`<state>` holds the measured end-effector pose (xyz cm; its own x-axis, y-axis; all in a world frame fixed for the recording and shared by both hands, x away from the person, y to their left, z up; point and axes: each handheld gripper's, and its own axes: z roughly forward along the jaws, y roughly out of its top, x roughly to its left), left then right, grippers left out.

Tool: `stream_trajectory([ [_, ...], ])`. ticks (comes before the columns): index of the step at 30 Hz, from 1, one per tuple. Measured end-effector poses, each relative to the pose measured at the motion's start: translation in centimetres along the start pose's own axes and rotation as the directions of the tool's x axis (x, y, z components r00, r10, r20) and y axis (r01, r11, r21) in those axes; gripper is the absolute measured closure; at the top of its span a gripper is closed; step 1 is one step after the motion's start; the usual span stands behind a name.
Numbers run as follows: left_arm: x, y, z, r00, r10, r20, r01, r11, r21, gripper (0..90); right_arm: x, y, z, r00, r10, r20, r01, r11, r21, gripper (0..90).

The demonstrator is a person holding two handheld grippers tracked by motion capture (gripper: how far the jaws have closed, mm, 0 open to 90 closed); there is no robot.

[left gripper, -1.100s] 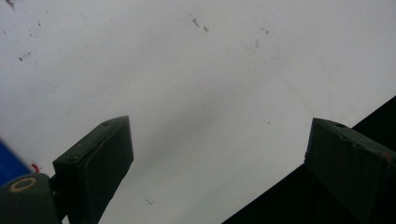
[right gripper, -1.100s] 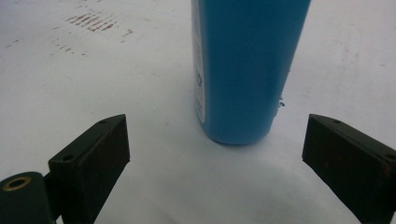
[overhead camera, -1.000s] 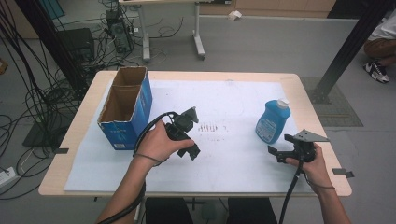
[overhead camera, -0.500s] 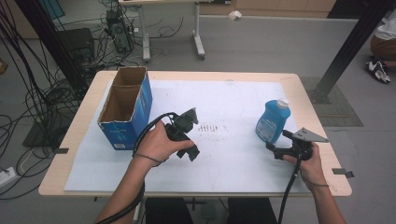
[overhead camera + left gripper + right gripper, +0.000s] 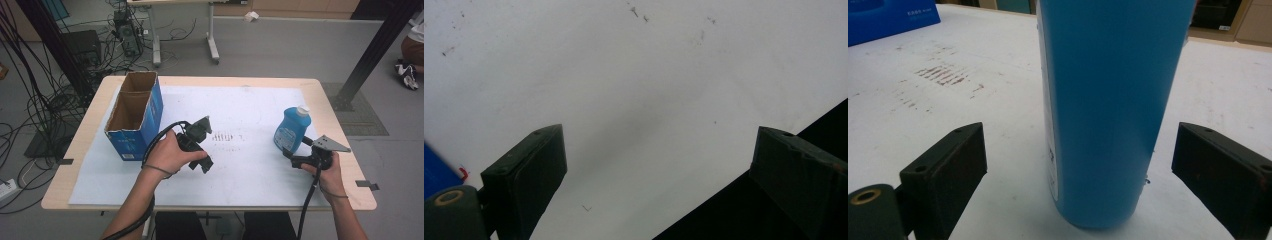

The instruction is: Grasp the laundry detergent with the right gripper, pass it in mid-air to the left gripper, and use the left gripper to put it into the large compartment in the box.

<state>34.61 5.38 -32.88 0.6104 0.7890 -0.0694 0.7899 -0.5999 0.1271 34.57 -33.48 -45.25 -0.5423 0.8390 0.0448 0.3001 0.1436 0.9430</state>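
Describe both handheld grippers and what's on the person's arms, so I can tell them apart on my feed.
Both grippers are black with two blocky black jaws and a trailing black cable. The left gripper has a brass-coloured ring at its jaw base. The right gripper carries a grey three-cornered plate on top. The forearms are bare, with a thin band at each wrist.

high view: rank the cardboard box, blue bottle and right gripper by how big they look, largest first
1. cardboard box, clearly largest
2. blue bottle
3. right gripper, close to the bottle in apparent size, so that order is unsure

A lab: cable tangles, computer tower, black rig posts on grey floor.
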Motion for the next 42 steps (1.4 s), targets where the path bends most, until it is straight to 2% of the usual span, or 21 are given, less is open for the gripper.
stream_trajectory([
  [8,-0.4,0.1,-0.2,0.9999,0.013,-0.002,-0.013,0.9999,0.0,8.1,-0.2,0.2,0.1,0.9999,-0.007,0.013,0.007,0.9997,-0.025,7.4],
  [16,-0.5,0.0,-0.2,1.0,0.009,0.0,-0.009,1.0,0.0,8.2,-0.2,0.7,0.3,0.9993,-0.028,0.024,0.029,0.9984,-0.049,7.5],
  [34,-0.4,0.0,0.0,1.0,0.007,0.001,-0.007,0.9998,0.017,8.1,-0.1,1.2,1.5,0.9994,-0.029,0.019,0.03,0.9956,-0.088,7.9],
  [42,-0.3,0.0,0.0,1.0,0.005,0.002,-0.005,0.9999,0.016,8.1,-0.3,1.6,2.0,0.9992,-0.024,0.031,0.027,0.9945,-0.102,7.9],
])
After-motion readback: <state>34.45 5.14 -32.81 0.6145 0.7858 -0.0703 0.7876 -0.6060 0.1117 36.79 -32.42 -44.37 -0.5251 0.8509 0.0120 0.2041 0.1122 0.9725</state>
